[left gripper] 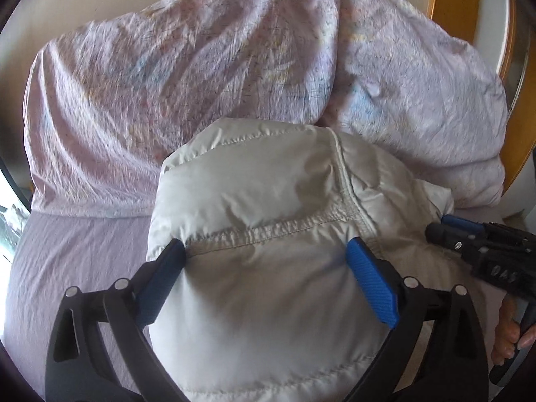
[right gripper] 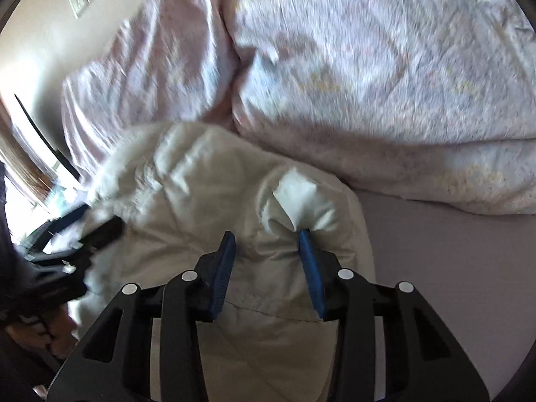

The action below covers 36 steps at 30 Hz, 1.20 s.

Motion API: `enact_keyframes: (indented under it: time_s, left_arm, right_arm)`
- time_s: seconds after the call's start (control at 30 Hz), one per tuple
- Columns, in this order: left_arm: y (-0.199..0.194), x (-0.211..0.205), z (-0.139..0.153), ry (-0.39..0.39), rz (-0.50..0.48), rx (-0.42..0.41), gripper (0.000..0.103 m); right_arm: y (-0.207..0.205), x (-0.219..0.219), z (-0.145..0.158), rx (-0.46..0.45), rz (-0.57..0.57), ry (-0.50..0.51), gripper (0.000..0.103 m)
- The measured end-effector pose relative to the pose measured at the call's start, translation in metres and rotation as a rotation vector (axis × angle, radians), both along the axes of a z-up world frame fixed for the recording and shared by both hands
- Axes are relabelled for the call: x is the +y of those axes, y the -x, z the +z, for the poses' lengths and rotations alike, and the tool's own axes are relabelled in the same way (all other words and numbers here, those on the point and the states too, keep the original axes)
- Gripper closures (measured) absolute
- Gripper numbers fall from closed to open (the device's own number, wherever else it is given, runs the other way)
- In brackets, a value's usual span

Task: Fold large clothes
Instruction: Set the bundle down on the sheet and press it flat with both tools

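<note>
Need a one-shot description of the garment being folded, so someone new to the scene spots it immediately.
Start at the bed with the plain lilac sheet and the crumpled, faintly patterned lilac duvet heaped at its far side. In front of that heap lies the puffer jacket, bundled into a mound. It is the only smooth, off-white, quilted item with stitched seams; everything around it is lilac bedding.

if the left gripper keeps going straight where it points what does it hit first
Most likely the white puffer jacket, which fills the space between and ahead of the left gripper. The pillows lie beyond it; depth is hard to judge.
</note>
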State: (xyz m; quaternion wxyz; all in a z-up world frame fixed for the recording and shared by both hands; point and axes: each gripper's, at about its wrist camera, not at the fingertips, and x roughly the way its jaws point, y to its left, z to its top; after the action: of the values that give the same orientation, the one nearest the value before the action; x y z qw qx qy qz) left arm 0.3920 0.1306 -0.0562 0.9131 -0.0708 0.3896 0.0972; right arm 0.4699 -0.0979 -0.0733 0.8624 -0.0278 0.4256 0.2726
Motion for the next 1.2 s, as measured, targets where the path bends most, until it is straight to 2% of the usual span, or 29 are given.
enact_keyframes:
  time_s: [0.2,0.47,0.7,0.8,1.2]
  left_arm:
    - [-0.007,0.004,-0.011,-0.020,0.016,0.007,0.002]
    - [-0.012,0.005,-0.022,-0.043,0.025,0.009,0.002]
    - [-0.015,0.007,-0.027,-0.046,0.030,0.005,0.002]
    - [-0.016,0.007,-0.029,-0.046,0.032,0.003,0.002]
    - [-0.020,0.008,-0.033,-0.057,0.050,-0.012,0.002]
  right_arm:
    - [-0.002,0.015,-0.024,-0.001,-0.013,0.033,0.060]
    - [-0.007,0.026,-0.047,0.005,-0.014,0.019,0.059]
    - [-0.008,0.038,-0.050,-0.013,-0.014,0.019,0.057]
    - [-0.008,0.028,-0.049,-0.027,-0.016,0.017,0.057]
    - [-0.009,0.033,-0.053,-0.064,-0.020,0.010,0.057]
